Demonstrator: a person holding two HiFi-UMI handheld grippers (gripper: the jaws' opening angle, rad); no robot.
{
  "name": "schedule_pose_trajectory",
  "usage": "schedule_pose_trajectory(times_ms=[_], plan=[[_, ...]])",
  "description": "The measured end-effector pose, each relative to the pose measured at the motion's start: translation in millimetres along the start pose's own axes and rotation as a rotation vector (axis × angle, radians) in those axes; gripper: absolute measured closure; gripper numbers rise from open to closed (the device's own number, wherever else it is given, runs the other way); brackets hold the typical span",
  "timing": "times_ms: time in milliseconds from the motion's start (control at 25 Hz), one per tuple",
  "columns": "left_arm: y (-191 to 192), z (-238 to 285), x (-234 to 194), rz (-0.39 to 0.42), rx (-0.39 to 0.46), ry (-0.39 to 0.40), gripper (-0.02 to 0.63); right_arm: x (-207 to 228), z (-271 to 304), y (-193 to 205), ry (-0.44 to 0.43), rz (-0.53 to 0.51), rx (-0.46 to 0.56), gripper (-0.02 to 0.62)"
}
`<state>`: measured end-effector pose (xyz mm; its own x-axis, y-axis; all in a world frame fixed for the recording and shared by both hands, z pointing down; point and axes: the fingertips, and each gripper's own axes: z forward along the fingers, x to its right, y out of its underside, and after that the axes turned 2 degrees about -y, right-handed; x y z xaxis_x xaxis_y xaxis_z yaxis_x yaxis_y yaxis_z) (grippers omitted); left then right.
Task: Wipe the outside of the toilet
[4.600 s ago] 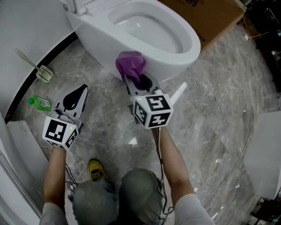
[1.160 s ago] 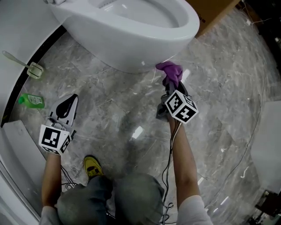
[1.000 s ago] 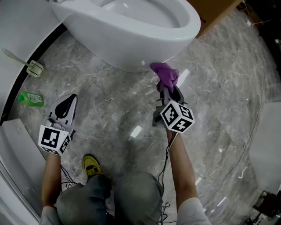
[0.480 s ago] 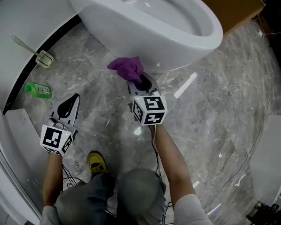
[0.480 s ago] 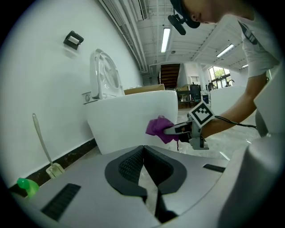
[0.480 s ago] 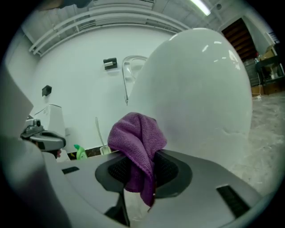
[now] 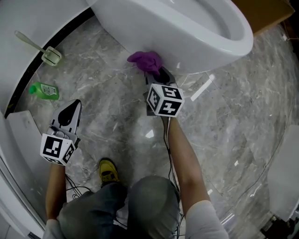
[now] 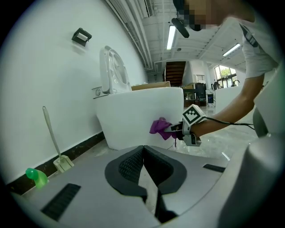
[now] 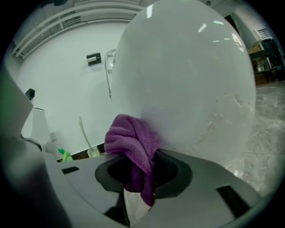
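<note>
The white toilet [image 7: 154, 32] fills the top of the head view, its bowl wall curving down to the marble floor. My right gripper [image 7: 155, 70] is shut on a purple cloth [image 7: 145, 60] and presses it against the lower outside of the bowl [image 9: 187, 84]. The cloth [image 9: 131, 142] bunches out of the jaws, touching the porcelain. My left gripper [image 7: 69, 113] hangs shut and empty over the floor at the left, away from the toilet [image 8: 133, 116]; from there the cloth [image 8: 159, 127] shows on the bowl's side.
A toilet brush [image 7: 42, 50] and a green bottle [image 7: 44, 89] lie by the wall at the left. A brown cardboard box [image 7: 266, 11] stands behind the toilet at the top right. A white panel [image 7: 21, 140] edges the left side. A yellow shoe [image 7: 108, 171] is below.
Over the last second my right gripper swept the cloth leftward along the bowl's base, then slightly back right. The left gripper stayed where it was.
</note>
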<state>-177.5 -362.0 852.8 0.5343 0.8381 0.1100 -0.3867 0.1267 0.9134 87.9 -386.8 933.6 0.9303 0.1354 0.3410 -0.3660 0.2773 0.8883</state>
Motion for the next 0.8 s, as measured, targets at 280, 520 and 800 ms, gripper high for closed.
schedule_pose_trajectory(times_ms=[280,520,800], plan=[[-8.6,17.7,16.4,0.009,0.016,0.044,0.586,28.2,-29.4,-4.6,0.004,0.057,0.030,0.468],[-18.7,28.6,43.1,0.021,0.026,0.083,0.586,58.5,-61.2,-6.4,0.029,0.061,0.042,0.468],[-19.0,30.4,71.2,0.065,0.023,0.128,0.586,101.9,-92.2,-4.2,0.108,0.129,0.061,0.468]])
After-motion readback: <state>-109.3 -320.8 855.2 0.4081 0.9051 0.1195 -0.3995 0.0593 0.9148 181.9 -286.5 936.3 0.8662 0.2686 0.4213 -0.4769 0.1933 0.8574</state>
